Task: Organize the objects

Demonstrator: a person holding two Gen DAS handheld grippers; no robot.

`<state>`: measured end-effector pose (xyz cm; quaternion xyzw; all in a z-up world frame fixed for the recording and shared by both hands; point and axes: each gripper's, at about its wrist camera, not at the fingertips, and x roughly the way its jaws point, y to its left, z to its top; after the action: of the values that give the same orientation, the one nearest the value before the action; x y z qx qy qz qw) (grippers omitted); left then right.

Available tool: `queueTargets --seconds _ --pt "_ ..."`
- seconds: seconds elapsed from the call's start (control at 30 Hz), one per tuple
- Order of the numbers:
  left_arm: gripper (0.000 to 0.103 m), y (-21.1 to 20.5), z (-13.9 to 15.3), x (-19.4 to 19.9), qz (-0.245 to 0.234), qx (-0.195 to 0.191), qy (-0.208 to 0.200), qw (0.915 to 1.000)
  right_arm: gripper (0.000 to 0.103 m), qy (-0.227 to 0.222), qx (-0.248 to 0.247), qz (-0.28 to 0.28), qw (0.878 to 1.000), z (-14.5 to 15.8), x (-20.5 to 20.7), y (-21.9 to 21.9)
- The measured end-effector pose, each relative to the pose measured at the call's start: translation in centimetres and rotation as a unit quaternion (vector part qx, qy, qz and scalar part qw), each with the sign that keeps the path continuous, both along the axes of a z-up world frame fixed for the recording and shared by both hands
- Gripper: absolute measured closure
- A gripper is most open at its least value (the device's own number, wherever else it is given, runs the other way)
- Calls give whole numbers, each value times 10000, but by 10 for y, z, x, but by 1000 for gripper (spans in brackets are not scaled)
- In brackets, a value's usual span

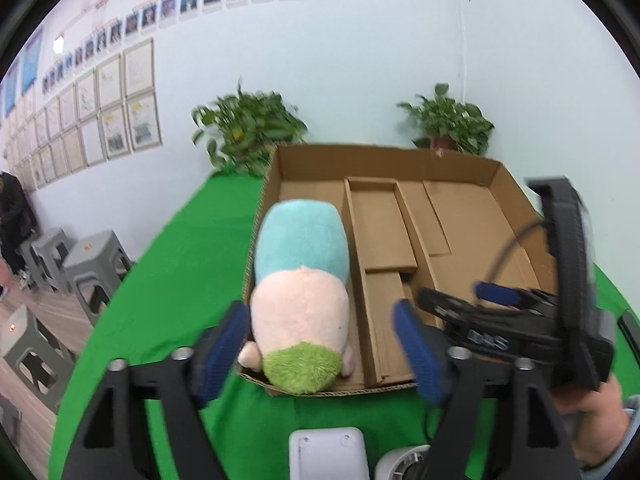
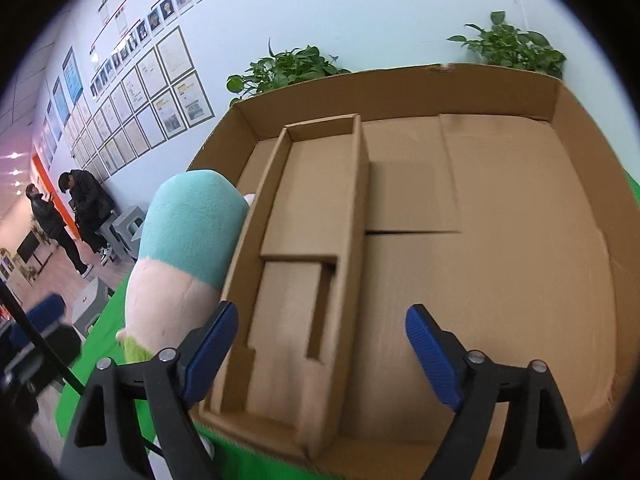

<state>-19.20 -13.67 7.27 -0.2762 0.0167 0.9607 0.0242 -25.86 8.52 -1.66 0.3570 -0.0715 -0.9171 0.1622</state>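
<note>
The plush (image 1: pixel 300 292) already lies in the box's (image 1: pixel 384 152) left slot, other slots bare, while both grippers (image 1: pixel 320 344) (image 2: pixel 320 344) gape wide, holding nothing.

Plush toy (image 1: pixel 300 280) teal, pink, green; box (image 1: pixel 460 216) brown; cloth (image 1: pixel 180 260) green.

Fuzzy plush toy (image 1: pixel 300 284) sits in matt corrugated cardboard box (image 1: pixel 472 216).
Green cloth table cover (image 1: pixel 180 248) looks soft; blue pads (image 2: pixel 430 354) show ribbed.
</note>
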Motion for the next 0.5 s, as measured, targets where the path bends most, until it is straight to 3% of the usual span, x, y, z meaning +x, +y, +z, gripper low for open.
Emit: queueTargets --seconds 0.07,0.1,0.2,0.37,0.5 --pt "6 2 3 9 117 -54 159 9998 13 59 106 -25 9999 3 13 7" --pt "4 3 5 13 151 -44 219 9996 11 101 138 -33 9998 6 19 12" --pt "3 9 6 27 149 41 270 9995 0 223 207 -149 9994 12 41 27" --pt "3 32 4 41 141 -168 297 9993 0 345 347 -366 9981 18 75 54" --pt "3 52 3 50 -31 -81 293 9995 0 381 534 -746 9951 18 95 75"
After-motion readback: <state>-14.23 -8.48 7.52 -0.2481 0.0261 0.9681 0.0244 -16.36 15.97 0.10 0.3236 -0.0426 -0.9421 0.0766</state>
